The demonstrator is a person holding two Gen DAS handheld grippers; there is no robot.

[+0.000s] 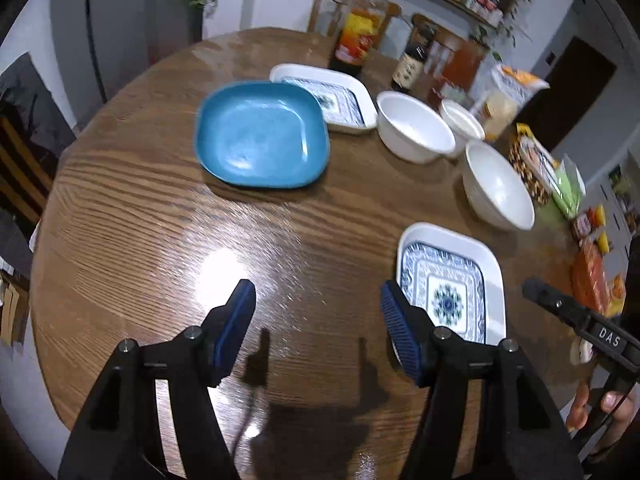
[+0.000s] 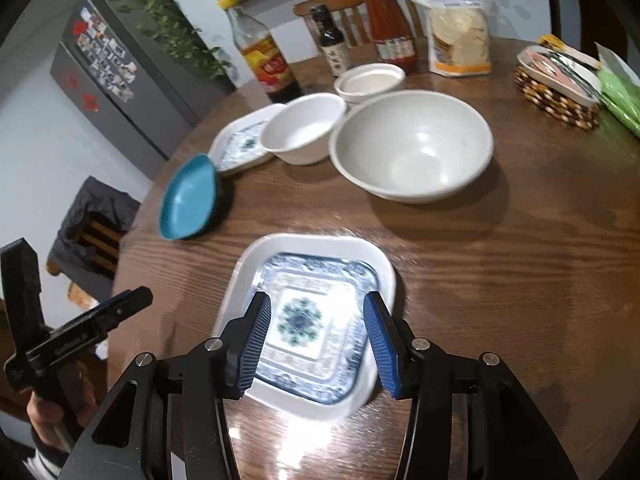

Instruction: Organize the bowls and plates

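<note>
The right tongs (image 2: 316,344) stand open above the near patterned plate (image 2: 308,320), with nothing between the pads. This plate lies flat on the desk (image 2: 480,280), directly under them. The left tongs (image 1: 318,320) are also open and empty, over a bare part of the desk. The same plate lies just beside their right pad.

Further out from the left tongs sits the blue plate (image 1: 262,134). Its far edge seems to rest on the rim of a second patterned plate (image 1: 340,98) behind it, so I think it is a little tilted. Beyond the right tongs there is the big white bowl (image 2: 412,146), then a smaller white bowl (image 2: 302,132) and a shallow white dish (image 2: 370,80). Behind them stand bottles (image 2: 266,60) and a flour bag (image 2: 460,24).

What can go wrong, in my opinion:
- The plates are shallow and shiny. If the tongs take only the thin rim, the plate may slip and fall on the desk.
- If somebody lifts the far patterned plate first, the blue plate on top of it may slide.
- The bowls stand very close together. A pad going for one can push another into the bottles.
- The two tongs are near each other by the near plate, so they may knock together.
</note>
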